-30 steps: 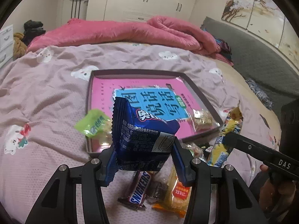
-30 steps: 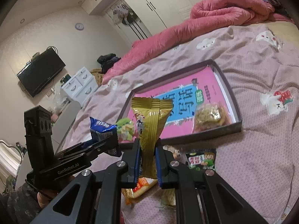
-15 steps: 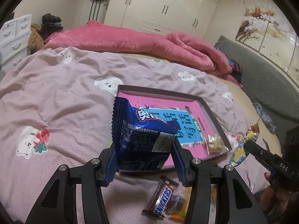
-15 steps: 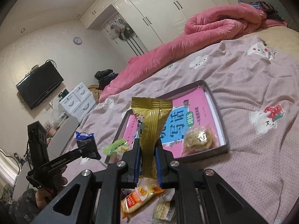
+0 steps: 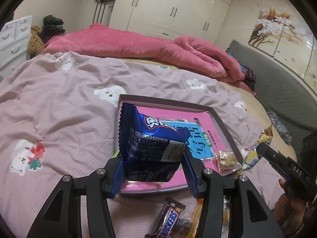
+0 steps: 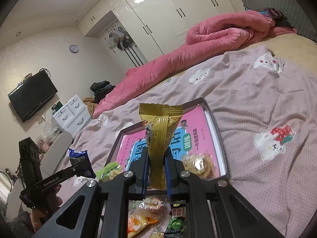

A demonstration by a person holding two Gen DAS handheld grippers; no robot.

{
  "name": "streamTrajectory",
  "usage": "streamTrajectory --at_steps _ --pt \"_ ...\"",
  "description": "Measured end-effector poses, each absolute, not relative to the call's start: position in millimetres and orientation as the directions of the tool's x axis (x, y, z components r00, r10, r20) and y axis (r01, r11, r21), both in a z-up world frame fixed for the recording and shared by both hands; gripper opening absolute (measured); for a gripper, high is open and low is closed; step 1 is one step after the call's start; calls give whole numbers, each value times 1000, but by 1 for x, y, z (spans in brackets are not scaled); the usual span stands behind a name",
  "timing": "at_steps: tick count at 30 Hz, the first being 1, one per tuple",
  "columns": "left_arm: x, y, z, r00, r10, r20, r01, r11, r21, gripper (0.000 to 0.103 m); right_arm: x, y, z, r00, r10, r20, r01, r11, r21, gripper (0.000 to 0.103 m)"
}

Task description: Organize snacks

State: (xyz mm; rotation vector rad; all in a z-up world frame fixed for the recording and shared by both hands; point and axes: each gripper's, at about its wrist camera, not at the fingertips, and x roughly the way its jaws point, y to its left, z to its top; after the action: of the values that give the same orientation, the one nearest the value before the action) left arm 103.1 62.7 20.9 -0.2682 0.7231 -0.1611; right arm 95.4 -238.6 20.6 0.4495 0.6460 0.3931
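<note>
My left gripper is shut on a blue Oreo packet and holds it in the air in front of the grey tray. The tray has a pink and blue book cover inside. My right gripper is shut on a gold snack packet, held upright above the tray's near edge. A clear bag of brown snack lies in the tray's near right corner. A green packet lies at its near left corner. Loose snacks lie on the bed below me, among them a Snickers bar and an orange packet.
The tray sits on a pink bedsheet with cartoon prints. A rolled pink quilt lies at the back. White wardrobes stand behind the bed. A white drawer unit and a wall TV are to the left.
Both grippers have risen and pulled back from the tray, each keeping its packet. The tray and the loose snacks look smaller and farther away.
</note>
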Motion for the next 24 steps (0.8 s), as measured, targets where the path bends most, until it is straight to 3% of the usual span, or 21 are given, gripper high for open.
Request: streamTrajectory --at_steps 24 --pt "130 14 -19 649 -295 -701 168 955 -247 53 120 -226 3 699 517 -494 -211 809 549 15"
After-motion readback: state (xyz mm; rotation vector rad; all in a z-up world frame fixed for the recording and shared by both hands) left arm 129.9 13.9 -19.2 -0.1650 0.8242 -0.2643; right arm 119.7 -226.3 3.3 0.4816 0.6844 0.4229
